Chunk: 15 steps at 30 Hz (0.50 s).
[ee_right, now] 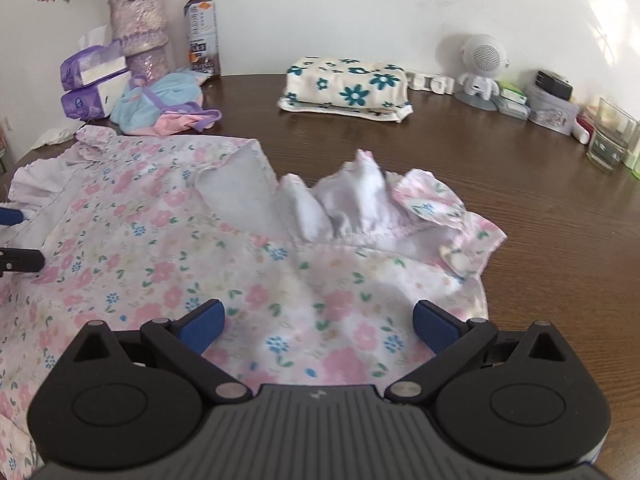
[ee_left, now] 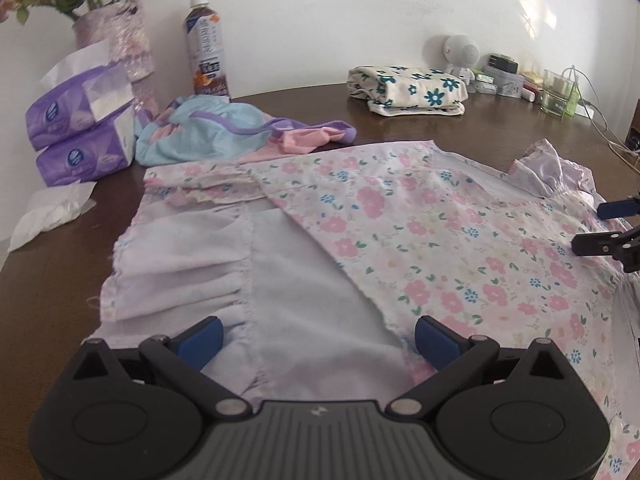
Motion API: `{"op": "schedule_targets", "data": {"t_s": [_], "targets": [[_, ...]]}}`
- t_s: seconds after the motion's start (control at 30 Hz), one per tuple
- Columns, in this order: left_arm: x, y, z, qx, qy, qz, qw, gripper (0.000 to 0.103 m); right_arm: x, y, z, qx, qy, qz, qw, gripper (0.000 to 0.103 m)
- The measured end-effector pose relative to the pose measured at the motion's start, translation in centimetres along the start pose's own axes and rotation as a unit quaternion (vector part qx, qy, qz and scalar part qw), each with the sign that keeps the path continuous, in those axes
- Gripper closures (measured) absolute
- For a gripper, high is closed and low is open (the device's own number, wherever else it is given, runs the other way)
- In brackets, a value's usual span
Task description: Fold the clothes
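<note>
Right of the dress: we saw bare brown surface [ee_right: 540,208] past the ruffled sleeve [ee_right: 452,216], open to pass.
Far left: tissue packs [ee_left: 80,128], vase [ee_right: 140,28], bottle [ee_right: 202,32] and a blue-pink garment [ee_left: 224,128] crowded the edge.
Far middle: a folded floral cloth [ee_right: 348,88] blocked the way.
Far right: we found a speaker [ee_right: 482,68], boxes and a glass [ee_right: 612,140].

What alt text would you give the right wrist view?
An open right gripper hovers over a pink floral garment spread on a dark wooden table, its ruffled sleeve bunched up. Behind lie a folded blue-flowered cloth, bottle and flower vase.
</note>
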State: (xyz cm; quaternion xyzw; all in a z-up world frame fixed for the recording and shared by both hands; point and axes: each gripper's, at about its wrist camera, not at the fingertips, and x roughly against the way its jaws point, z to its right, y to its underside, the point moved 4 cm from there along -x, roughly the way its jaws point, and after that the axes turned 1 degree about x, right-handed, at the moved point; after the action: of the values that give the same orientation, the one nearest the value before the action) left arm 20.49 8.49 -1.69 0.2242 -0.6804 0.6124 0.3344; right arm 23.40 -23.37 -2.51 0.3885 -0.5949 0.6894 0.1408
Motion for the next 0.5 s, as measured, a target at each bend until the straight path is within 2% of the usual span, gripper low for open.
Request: {"op": "schedule_targets", "data": {"t_s": [0.37,0.43,0.5], "targets": [[0.9,1.0,-3.3,0.036,-0.018,0.006,0.9992,0.0,0.5,0.4,1.5,-0.016,0.012,0.002,1.0,0.001],[1.6,0.9,-3.5,0.047,-0.025,0.015,0.9984,0.002,2.2,0.1,0.6,-0.022,-0.008,0.021,1.0,0.001],[3.3,0.6,-3.0,0.054,-0.018,0.041,0.9975,0.002,3.8,-0.2,-0.4,-0.028,-0.029,0.041,0.998,0.0]]}}
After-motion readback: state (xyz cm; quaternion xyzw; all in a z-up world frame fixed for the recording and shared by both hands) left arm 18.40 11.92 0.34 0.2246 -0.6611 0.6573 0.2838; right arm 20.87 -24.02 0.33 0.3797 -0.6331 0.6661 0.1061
